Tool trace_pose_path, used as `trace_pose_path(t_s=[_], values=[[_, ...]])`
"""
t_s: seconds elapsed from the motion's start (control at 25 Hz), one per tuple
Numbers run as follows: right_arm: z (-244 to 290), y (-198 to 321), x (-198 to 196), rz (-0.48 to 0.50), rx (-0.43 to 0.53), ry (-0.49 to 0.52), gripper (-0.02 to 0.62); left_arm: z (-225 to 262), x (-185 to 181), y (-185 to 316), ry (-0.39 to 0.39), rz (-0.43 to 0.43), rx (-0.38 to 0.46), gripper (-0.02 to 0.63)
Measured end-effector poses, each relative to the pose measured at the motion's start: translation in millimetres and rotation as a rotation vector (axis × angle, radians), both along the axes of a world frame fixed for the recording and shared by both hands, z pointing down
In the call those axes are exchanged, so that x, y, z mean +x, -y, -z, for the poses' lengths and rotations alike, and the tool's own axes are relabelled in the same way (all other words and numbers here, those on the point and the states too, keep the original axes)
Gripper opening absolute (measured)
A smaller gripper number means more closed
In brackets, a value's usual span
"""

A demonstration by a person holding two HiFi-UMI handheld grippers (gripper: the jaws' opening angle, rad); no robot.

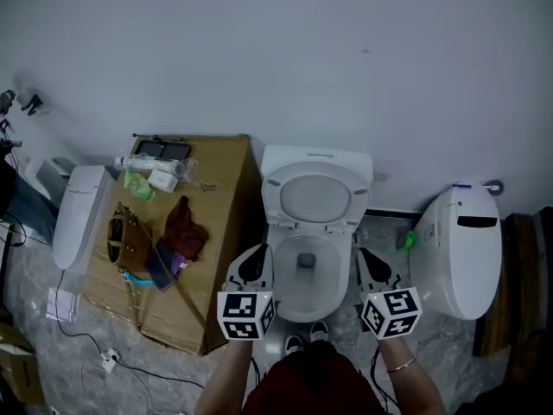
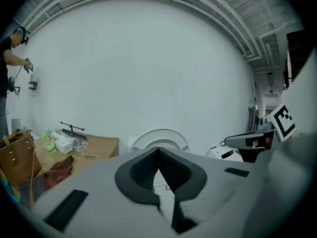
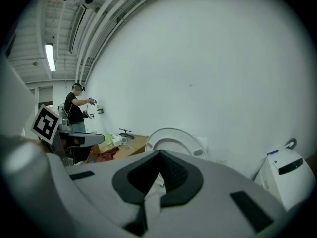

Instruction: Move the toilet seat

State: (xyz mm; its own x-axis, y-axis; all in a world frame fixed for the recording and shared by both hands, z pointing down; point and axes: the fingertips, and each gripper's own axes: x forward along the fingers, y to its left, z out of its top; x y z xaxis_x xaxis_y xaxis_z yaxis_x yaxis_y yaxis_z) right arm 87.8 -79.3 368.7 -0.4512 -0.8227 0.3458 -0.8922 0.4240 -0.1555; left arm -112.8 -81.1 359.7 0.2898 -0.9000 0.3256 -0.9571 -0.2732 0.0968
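Grey mottled floor [image 1: 52,353] fills the bottom of the head view, and a plain white wall [image 1: 302,59] takes up the upper half. Nearest, at bottom centre, both grippers point up the frame. Each carries a cube with black-and-white square markers [image 1: 246,314] that spell no words.

The left gripper [image 1: 257,258] has its jaws pressed together on nothing, and so does the right gripper [image 1: 367,259]. They flank the open toilet bowl [image 1: 304,275], one at each side of its rim.

The toilet seat [image 1: 271,195] stands raised just beyond the bowl, leaning back toward the wall. It sits above and between the two grippers in the frame, apart from both. In the left gripper view the seat [image 2: 159,135] shows just over the closed tips [image 2: 158,150], and likewise in the right gripper view [image 3: 171,135].

At left a cardboard box [image 1: 220,197] holds a brown bag [image 1: 130,240], a dark red cloth [image 1: 184,227] and packets whose print is too small to read. A second toilet [image 1: 462,249] stands at right.
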Motion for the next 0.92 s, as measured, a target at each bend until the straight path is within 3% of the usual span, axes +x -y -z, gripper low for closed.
trace_pose_path(t_s=[0.92], values=[[31,-56,-2,-0.029,0.065,0.041,0.015,30,-7,-56,-0.008,-0.001,0.061,0.026]])
